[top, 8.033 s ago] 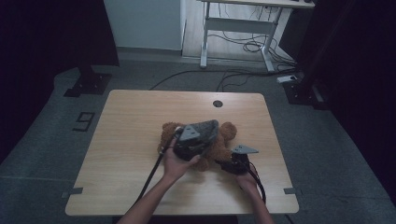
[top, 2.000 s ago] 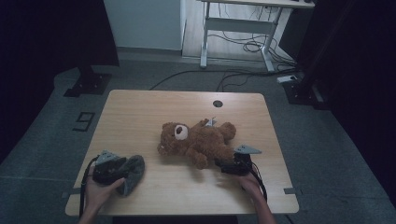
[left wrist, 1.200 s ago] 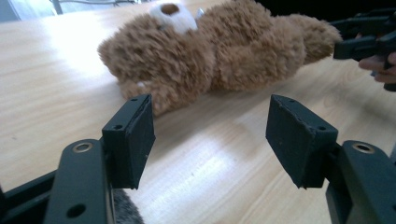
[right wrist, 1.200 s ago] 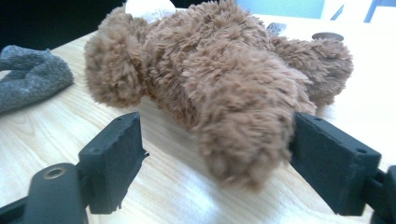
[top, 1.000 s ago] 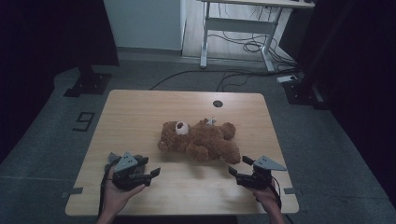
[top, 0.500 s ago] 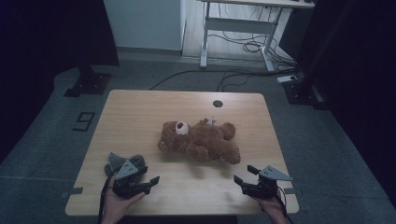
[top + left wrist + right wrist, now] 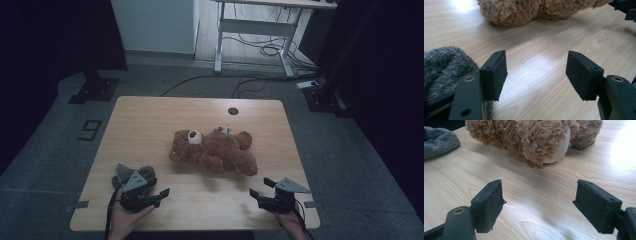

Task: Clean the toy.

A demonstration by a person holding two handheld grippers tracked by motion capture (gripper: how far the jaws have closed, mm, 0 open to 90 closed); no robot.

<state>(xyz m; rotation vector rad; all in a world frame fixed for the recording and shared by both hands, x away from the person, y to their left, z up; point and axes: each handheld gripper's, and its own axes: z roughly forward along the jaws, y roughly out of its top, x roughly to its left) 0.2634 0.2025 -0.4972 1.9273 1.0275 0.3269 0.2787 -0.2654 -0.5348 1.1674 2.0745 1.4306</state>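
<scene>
A brown teddy bear (image 7: 212,150) lies on its side mid-table; its fur shows close in the left gripper view (image 7: 524,10) and the right gripper view (image 7: 536,137). A grey fuzzy cloth (image 7: 131,172) lies at the front left, against the left gripper's body (image 7: 444,67). My left gripper (image 7: 162,194) points right, jaws open over bare wood (image 7: 536,65). My right gripper (image 7: 255,192) points left toward the bear, also open and empty (image 7: 539,197). Both stand apart from the bear.
The wooden table (image 7: 150,120) has a round cable hole (image 7: 232,111) near its far edge. A desk frame with cables (image 7: 260,40) stands on the floor behind. The front edge is close under both hands.
The grey cloth, earlier held over the bear by my left gripper, now lies at the front left. My right gripper has drawn back from the bear toward the front edge.
</scene>
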